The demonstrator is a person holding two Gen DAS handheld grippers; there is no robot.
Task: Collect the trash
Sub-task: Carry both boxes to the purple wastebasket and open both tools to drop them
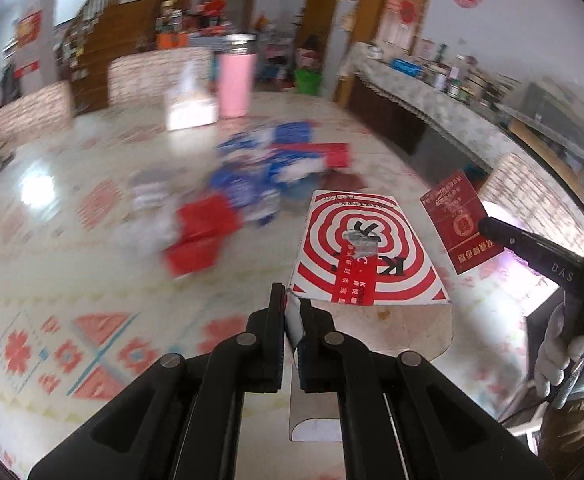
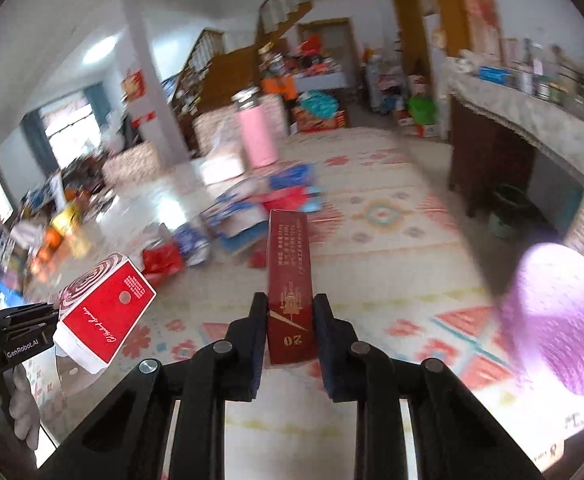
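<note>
Left gripper (image 1: 292, 312): clamped on a thin flap at the near edge of the red-and-white spiral box (image 1: 366, 248). The box is carried off the table, cantilevered forward from that one edge. Risk: the flap could tear or slide out of the pads under a quick swing, since the whole box hangs from a sliver of card. The pinch sits off-centre, so the box may also pivot and droop.

Middle of the table (image 1: 72, 200): a heap of blue and red wrappers (image 1: 268, 168) is left uncollected, with a pink tumbler (image 1: 234, 80) and a white tissue box (image 1: 190, 110) behind it. The pictures are smeared there, so single pieces cannot be told apart. Risk: the carried boxes could sweep loose wrappers off the edge, or the tumbler could be knocked, if the next reach is made low.

Right gripper (image 2: 291, 312): closed on the lower end of a dark red cigarette pack (image 2: 290, 268), held upright and clear of the table. The grip looks square and firmer than the left one. Risk: the two carried items are near each other in the left wrist view, so a clash is possible if both are brought to one bin together. No bin can be identified with certainty; a dark container (image 2: 510, 208) stands on the floor to the right.
</note>
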